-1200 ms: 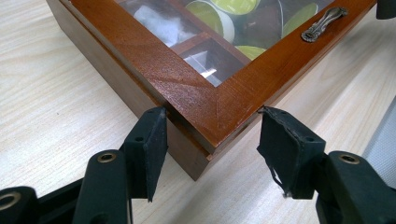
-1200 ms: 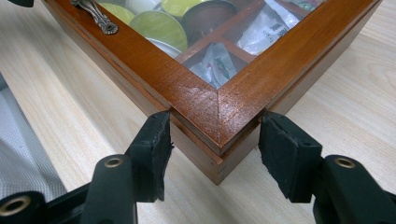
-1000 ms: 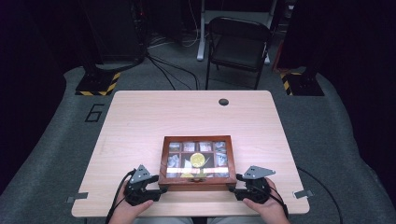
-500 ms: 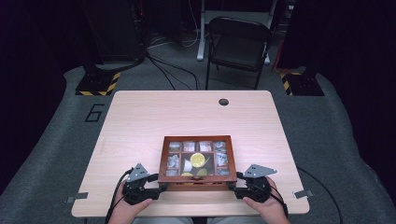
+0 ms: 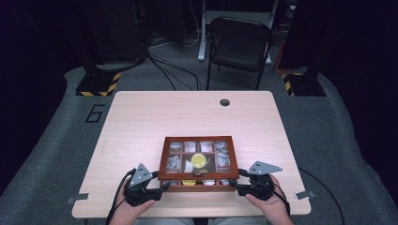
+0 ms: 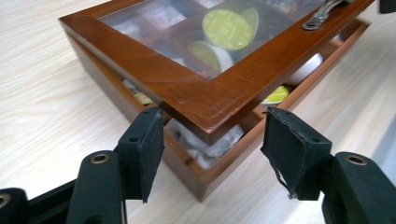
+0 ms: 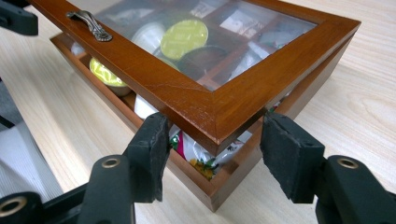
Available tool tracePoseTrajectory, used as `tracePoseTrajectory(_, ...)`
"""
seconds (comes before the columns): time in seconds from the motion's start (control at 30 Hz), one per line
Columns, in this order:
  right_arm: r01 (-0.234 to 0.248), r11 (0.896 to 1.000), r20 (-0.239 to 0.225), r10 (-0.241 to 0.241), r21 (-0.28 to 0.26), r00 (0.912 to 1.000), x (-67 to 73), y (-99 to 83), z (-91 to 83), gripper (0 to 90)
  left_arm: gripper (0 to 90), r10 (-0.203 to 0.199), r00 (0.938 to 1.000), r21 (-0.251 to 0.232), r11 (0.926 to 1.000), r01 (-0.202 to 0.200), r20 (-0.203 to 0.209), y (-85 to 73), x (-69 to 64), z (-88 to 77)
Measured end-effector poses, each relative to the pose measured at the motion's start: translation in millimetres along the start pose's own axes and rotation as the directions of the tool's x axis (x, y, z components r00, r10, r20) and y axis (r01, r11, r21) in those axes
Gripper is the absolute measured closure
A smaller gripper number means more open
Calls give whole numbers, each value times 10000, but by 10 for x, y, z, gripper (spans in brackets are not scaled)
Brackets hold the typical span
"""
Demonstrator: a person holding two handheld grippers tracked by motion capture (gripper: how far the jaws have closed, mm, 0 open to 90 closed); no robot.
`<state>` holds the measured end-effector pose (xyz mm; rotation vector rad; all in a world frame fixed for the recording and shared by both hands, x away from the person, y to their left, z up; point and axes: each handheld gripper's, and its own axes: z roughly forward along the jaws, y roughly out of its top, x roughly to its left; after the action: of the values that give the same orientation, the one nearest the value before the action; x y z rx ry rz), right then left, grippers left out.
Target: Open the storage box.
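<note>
In the high view a wooden box [image 5: 197, 163] sits on the near half of the table [image 5: 141, 122], its glass lid [image 5: 197, 157] lifted a little at the near edge, with the left gripper [image 5: 163, 183] at its near left corner and the right gripper [image 5: 238, 182] at its near right corner. Against the earlier frames the near edge of the lid stands a touch higher and more of the tray shows under it; both hands sit where they were. In the left gripper view the jaws stand apart on either side of the lid's corner — the pads [image 6: 144, 147] do not press on it — and they have just been opening, with that corner between them. Yellow-topped pods [image 6: 233, 28] and white packets [image 6: 210, 144] fill the compartments. In the right gripper view the jaws likewise straddle the other lid corner without clamping, and a small metal handle [image 7: 89, 24] sits on the lid's near rail. The lid looks stiff and fairly heavy for its size, its varnish probably slick and its pane breakable — so the wooden frame at the corners, or the handle, seems the place to take hold, never the glass.
</note>
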<state>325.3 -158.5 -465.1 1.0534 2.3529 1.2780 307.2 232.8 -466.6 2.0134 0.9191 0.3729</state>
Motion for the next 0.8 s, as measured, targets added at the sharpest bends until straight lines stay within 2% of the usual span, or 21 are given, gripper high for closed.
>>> tracePoseTrajectory(0.13, -16, 10000, -14, 16, -33, 10000, -4, 17, -3, 421, 384, -488, 9987, -165, 9987, 490, 151, 15, 35, -3)
tracePoseTrajectory(0.3, -62, 9999, -4, 62, -92, 10000, -7, 42, -8, 423, 386, -672, 9977, -362, 9971, 674, 75, 32, 82, -20)
tracePoseTrajectory(0.4, 1, 10000, 43, 0, -96, 10000, -20, 70, -16, 422, 385, -600, 9982, -411, 9974, 600, 11, 59, 89, -27)
tracePoseTrajectory(0.57, 95, 9999, 115, -93, -108, 9999, -32, 114, -25, 411, 381, -208, 9997, -366, 9991, 203, -132, 126, 96, -51)
tracePoseTrajectory(0.67, 325, 9993, 242, -321, -193, 9992, -37, 158, -45, 408, 380, -195, 9997, -470, 9987, 189, -125, 168, 92, -61)
tracePoseTrajectory(0.8, 334, 9991, 276, -326, -275, 9991, -41, 220, -61, 401, 377, -174, 9997, -654, 9977, 161, -192, 221, 101, -72)
